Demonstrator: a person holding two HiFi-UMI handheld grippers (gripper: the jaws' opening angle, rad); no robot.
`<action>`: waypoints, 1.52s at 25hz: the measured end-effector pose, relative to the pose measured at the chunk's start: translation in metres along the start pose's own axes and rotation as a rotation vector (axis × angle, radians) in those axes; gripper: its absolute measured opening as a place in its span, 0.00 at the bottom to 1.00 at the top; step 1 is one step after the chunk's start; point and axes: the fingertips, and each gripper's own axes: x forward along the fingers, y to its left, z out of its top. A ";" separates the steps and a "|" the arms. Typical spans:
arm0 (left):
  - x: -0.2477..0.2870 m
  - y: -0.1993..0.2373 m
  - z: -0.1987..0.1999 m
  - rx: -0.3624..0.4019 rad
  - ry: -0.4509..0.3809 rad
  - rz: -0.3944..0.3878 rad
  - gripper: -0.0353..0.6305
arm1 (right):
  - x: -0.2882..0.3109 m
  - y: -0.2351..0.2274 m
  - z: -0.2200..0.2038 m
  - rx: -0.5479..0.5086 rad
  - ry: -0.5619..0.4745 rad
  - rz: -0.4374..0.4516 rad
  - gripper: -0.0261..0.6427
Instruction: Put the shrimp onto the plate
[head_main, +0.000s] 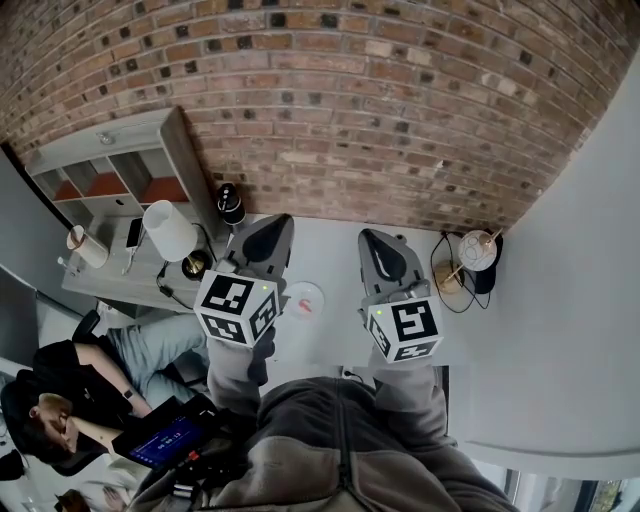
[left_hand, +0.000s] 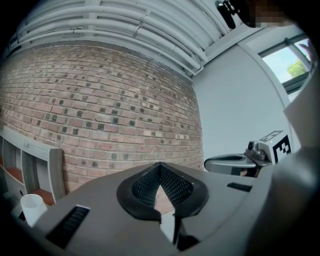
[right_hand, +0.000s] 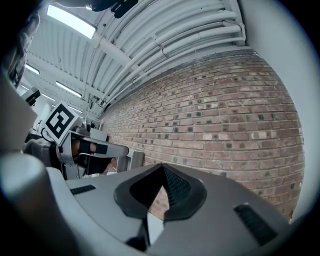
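Note:
On the white table (head_main: 330, 335) lies a small white plate (head_main: 296, 292), between my two grippers in the head view. A little red thing on it looks like the shrimp (head_main: 307, 307), but it is too small to be sure. My left gripper (head_main: 264, 238) is held above the table left of the plate, aimed at the brick wall, jaws shut and empty. My right gripper (head_main: 384, 254) hangs right of the plate, also shut with nothing in it. In the left gripper view the shut left gripper (left_hand: 160, 170) faces the wall, with the right gripper (left_hand: 232, 162) beside it. The right gripper view shows the shut right gripper (right_hand: 162, 170) and the left gripper (right_hand: 95, 149).
A brick wall (head_main: 380, 100) backs the table. A white lamp (head_main: 170, 232), a black bottle (head_main: 231, 204) and a shelf unit (head_main: 110, 170) stand at the left. A cup with sticks (head_main: 477, 250) and a cable sit at the right. A seated person (head_main: 60, 405) is at lower left.

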 end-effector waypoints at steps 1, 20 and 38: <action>0.001 0.001 0.001 0.001 -0.003 0.000 0.06 | 0.001 0.000 0.000 -0.001 -0.001 0.000 0.04; 0.018 -0.004 0.006 0.004 -0.036 -0.021 0.06 | 0.002 -0.013 0.003 -0.010 -0.007 -0.028 0.04; 0.023 -0.002 -0.002 -0.025 -0.016 -0.015 0.06 | 0.004 -0.015 -0.003 -0.008 -0.001 -0.011 0.04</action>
